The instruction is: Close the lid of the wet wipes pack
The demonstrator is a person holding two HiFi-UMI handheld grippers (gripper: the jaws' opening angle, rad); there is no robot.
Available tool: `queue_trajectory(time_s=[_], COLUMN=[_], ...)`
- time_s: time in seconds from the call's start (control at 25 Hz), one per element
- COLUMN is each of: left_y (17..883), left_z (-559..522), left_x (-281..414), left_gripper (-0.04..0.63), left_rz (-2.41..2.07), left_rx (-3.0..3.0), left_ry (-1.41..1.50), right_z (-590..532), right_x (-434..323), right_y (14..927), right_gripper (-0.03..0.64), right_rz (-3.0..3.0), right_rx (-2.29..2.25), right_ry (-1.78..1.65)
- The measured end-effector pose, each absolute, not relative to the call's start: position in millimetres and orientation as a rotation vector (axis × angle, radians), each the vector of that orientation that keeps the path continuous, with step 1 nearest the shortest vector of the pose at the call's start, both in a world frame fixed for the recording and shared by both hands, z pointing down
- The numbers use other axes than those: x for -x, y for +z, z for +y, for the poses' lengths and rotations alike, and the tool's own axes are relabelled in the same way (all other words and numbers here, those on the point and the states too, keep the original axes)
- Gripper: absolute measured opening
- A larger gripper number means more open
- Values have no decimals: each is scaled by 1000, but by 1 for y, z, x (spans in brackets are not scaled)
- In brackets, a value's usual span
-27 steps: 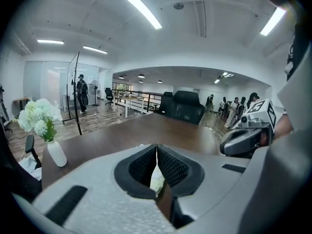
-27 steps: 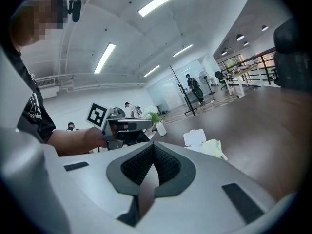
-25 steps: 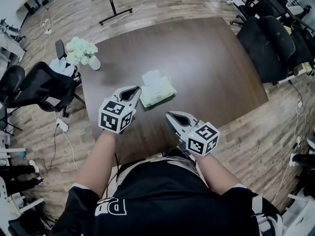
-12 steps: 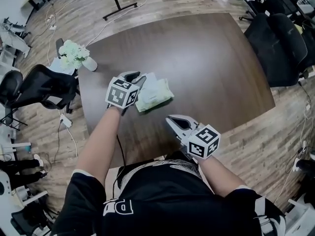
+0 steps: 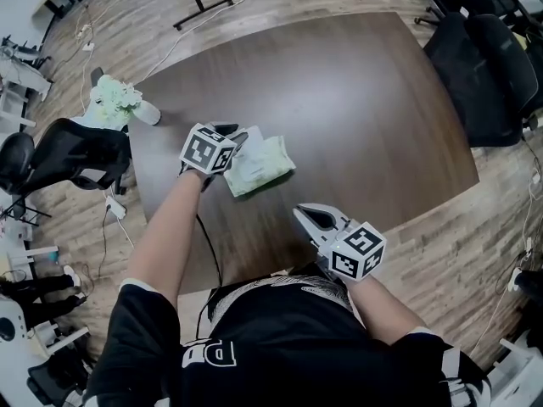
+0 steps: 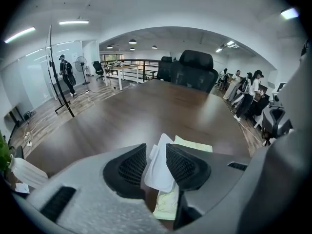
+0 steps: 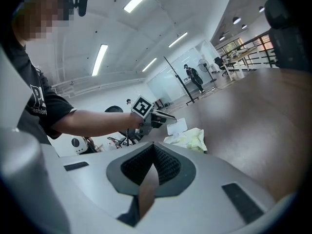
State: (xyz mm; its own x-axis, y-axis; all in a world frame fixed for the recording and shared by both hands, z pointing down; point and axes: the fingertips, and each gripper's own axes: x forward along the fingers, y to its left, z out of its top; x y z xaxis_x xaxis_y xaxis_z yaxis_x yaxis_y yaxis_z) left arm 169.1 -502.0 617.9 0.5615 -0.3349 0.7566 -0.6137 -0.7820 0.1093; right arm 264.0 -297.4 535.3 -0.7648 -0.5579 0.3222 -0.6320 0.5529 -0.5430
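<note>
Left gripper [image 6: 156,156], its jaws opening, straddles the raised white lid [image 6: 160,172] at the 10 o'clock end of the wet wipes pack [image 5: 263,164]. The pack's long axis runs 8 to 2 o'clock on the bench [image 5: 356,100]. Right gripper [image 5: 301,214], jaws together, hangs well apart at 5 o'clock.

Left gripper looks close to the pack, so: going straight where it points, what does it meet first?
Probably the raised white lid of the wipes pack, standing between the opening jaws of the left gripper.
</note>
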Motion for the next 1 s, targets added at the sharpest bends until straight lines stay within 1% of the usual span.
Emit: queue_trajectory(time_s=[0.24, 0.4, 0.52, 0.72, 1.0], left_y=[620, 611, 603, 593, 594], left_z=[-498, -495, -485, -466, -434], left_x=[-175, -176, -179, -187, -193], left_gripper=[124, 81, 78, 49, 49], left_rz=[-743, -743, -715, -690, -637], left_rx=[-2445, -2465, -2490, -2535, -2553], left_ry=[1097, 1097, 1103, 1113, 1107], right_z=[-297, -296, -294, -287, -283], right_x=[-266, -263, -258, -254, -252], right_y=[535, 532, 528, 523, 519], right_gripper=[5, 5, 5, 5, 5], right_rz=[-2665, -2674, -2686, -2703, -2712], right_rx=[-1032, -1011, -995, -974, -966], right_ry=[1011, 990, 975, 943, 907])
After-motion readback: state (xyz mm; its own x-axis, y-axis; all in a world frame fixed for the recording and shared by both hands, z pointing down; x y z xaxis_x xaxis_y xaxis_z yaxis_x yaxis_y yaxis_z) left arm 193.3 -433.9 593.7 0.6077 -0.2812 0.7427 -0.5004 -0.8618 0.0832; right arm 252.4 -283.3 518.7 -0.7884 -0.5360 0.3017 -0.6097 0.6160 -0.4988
